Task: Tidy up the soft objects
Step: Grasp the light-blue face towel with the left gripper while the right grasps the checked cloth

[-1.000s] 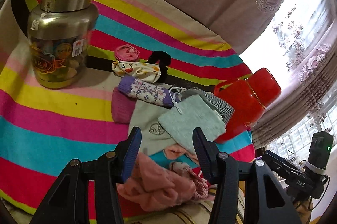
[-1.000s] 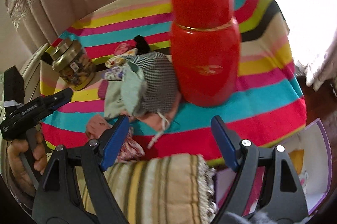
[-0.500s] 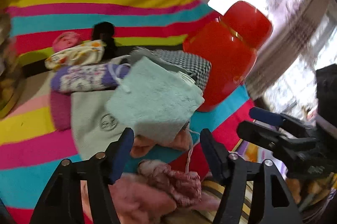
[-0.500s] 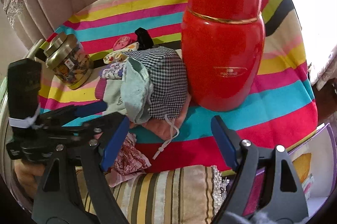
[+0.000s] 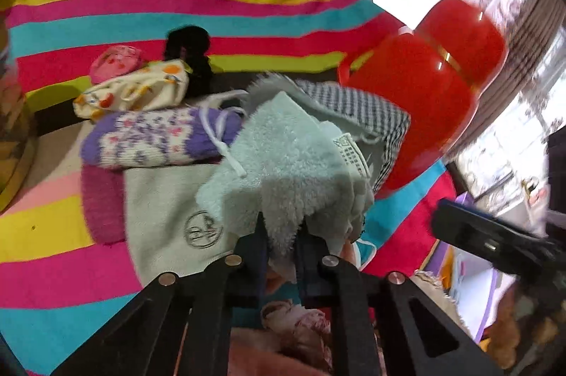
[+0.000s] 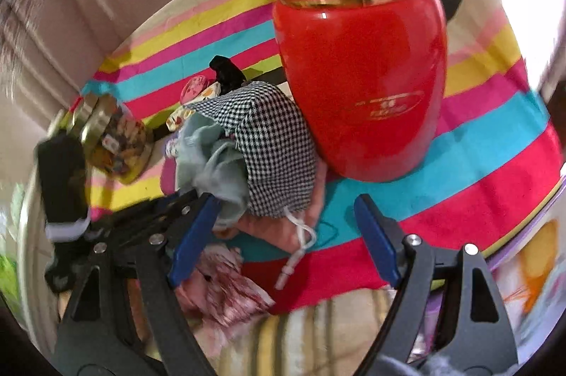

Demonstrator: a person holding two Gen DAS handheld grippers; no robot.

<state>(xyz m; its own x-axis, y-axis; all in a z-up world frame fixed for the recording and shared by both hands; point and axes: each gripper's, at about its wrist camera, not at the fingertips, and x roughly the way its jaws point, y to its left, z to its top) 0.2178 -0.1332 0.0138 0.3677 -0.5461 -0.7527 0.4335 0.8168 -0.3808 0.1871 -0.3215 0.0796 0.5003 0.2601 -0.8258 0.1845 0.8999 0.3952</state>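
A heap of soft things lies on the striped cloth (image 5: 106, 8). My left gripper (image 5: 281, 236) is shut on the near edge of a pale green fluffy pouch (image 5: 283, 171), which also shows in the right wrist view (image 6: 219, 174). Under and beside it lie a checked pouch (image 6: 279, 146), a purple knitted sock (image 5: 155, 139), a pale cloth with a round logo (image 5: 169, 217), a floral pouch (image 5: 134, 89) and pink fabrics (image 6: 226, 284). My right gripper (image 6: 283, 241) is open and empty, just in front of the heap, over a white drawstring (image 6: 297, 248).
A tall red jar (image 6: 357, 57) stands right behind the heap, touching the checked pouch. A gold-lidded jar (image 6: 113, 142) stands at the left. A black clip (image 5: 187, 54) and a pink round lid (image 5: 115, 61) lie at the back. A striped cushion (image 6: 318, 340) lies at the near edge.
My left gripper moved forward and closed on the pale green pouch. My right gripper moved closer to the red jar and the heap, still open.
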